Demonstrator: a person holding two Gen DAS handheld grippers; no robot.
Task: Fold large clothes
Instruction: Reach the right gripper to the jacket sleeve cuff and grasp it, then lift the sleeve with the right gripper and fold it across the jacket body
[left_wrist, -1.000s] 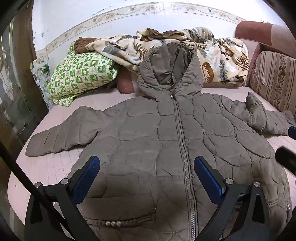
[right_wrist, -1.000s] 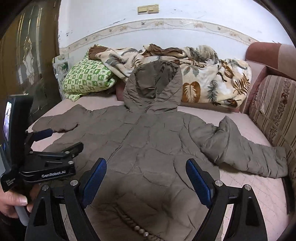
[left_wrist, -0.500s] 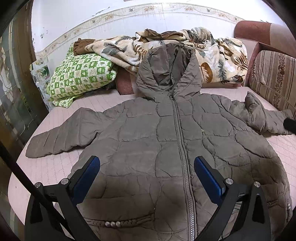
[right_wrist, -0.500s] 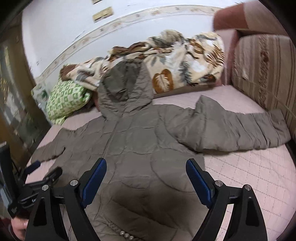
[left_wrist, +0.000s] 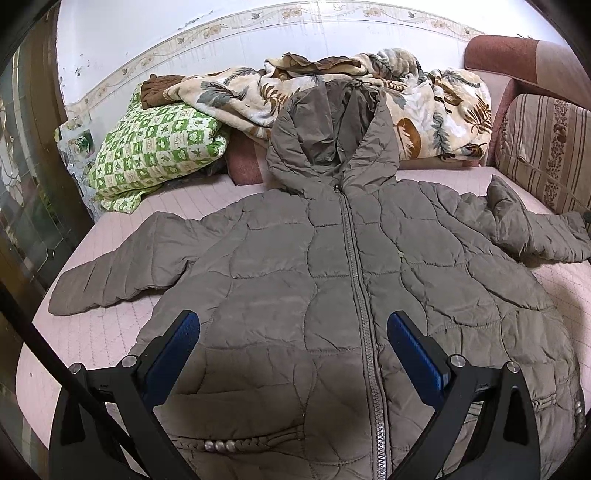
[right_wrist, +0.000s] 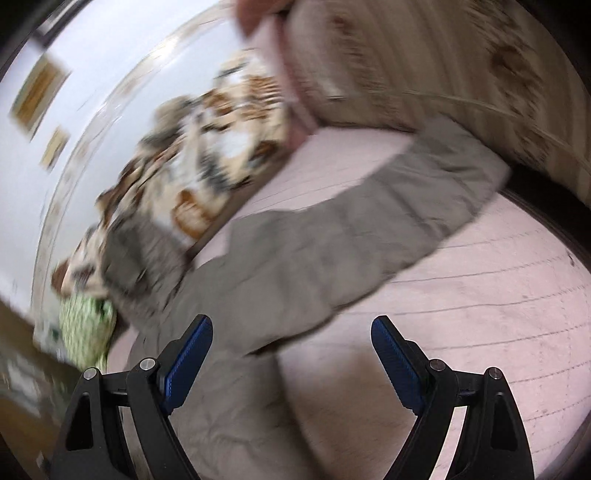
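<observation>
Fingers of both grippers are spread wide with nothing between them. Left gripper hovers over the lower front of the jacket, blue pads either side of the zipper, not touching cloth. Right gripper hangs over the edge where the jacket body meets the bed; its view is tilted and smeared, so contact with the cloth is hard to judge, probably none.

Jacket lies face up and zipped on the bed, hood propped on the blanket behind, left sleeve spread flat, right sleeve stretched toward the striped cushion. No fold made yet.

Risks from here:
- Right sleeve cuff sits near the cushion and bed edge; a reach for it could pinch the sheet along with the sleeve, or snag the cushion.
- Padded cloth is thick and slippery; a shallow pinch on the top layer alone likely slides off, or lifts only the shell so the sleeve drags.
- Right sleeve has a bunched ridge near the shoulder; folding over it would leave a lump and a crooked edge.
- Hood rests on the blanket; pulling the body could drag the blanket or the green pillow with it.
- Left gripper idle above the hem means nothing pins the body, so a sleeve fold may shift the whole jacket.
</observation>
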